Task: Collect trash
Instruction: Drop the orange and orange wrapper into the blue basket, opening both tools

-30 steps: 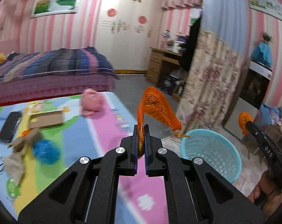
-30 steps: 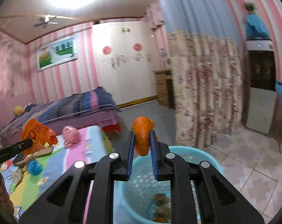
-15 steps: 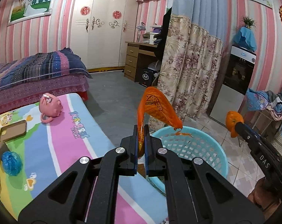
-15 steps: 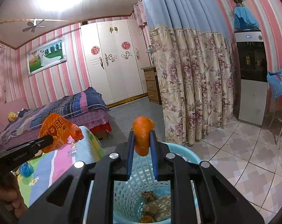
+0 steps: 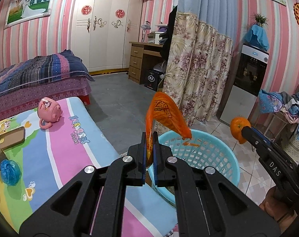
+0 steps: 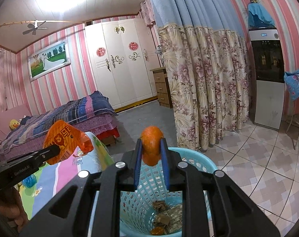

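1. The colourful cartoon-print surface point(image 5: 56, 152) fills the lower left of the left wrist view, carrying a pink pig mug point(image 5: 48, 112), a phone point(image 5: 11, 138) and a blue crumpled bag point(image 5: 10, 168).
2. The light-blue mesh basket point(image 6: 197, 160) sits low and centre in the right wrist view, with paper scraps and peel at its bottom.
3. The left hand-held gripper point(image 5: 149, 148) is clenched on an orange snack wrapper point(image 5: 165, 116), which curls up from the fingers and droops over the basket rim.
4. The right hand-held gripper point(image 6: 151, 154) is grasping an orange peel point(image 6: 151, 146), held above the basket opening.
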A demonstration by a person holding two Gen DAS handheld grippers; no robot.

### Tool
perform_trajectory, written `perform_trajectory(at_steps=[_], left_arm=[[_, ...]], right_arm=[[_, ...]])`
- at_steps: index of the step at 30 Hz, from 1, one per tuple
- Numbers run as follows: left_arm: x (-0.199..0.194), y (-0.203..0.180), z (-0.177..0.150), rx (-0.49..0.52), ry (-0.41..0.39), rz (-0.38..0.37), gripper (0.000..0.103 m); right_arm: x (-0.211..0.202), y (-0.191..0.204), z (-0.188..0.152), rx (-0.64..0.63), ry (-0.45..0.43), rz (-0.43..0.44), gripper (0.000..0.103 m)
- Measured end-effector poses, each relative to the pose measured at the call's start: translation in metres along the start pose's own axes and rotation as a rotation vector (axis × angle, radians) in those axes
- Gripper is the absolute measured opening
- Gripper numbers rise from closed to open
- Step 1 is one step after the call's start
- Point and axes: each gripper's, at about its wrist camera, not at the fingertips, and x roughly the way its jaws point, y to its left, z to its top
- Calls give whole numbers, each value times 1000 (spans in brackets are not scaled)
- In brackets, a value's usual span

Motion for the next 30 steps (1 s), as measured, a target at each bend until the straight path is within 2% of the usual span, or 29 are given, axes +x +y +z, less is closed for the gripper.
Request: perform_trajectory(at_steps=[3,4,6,11,20,21,22,23,24,26,30], left_arm=[[1,-1,-2,2,3,-11,4],[2,-1,-3,5,4,-14,4],[4,-2,-5,4,10,-17,3],[10,-5,-6,5,21,-31,3],[21,-23,-11,35,51,-70,4],[23,-25,-11,39,56,-80,8],[24,-28,-12,45,64,-88,17],[25,-29,-12,50,68,-84,54],[24,-29,-13,45,50,-63,83],[20,-27,-12,27,24,-65,85],[20,-22,-12,20,29,-58,86]], right_arm=[[2,-2,0,2,0,-8,20],[2,-2,-1,-2,-10,-18,30],[-1,-1,-2,-2,-29,-40,69],[-10,-7,2,26,-84,-67,70],[-17,-23,2,92,-116,-118,70],[-18,-24,2,95,-118,-120,70],[-19,-25,2,99,-119,-120,70],[-19,-26,3,99,-119,-125,70],[-19,-26,3,98,-118,-132,70],[-18,-28,2,107,-112,-125,70],[-16,-28,2,106,-107,-117,70]])
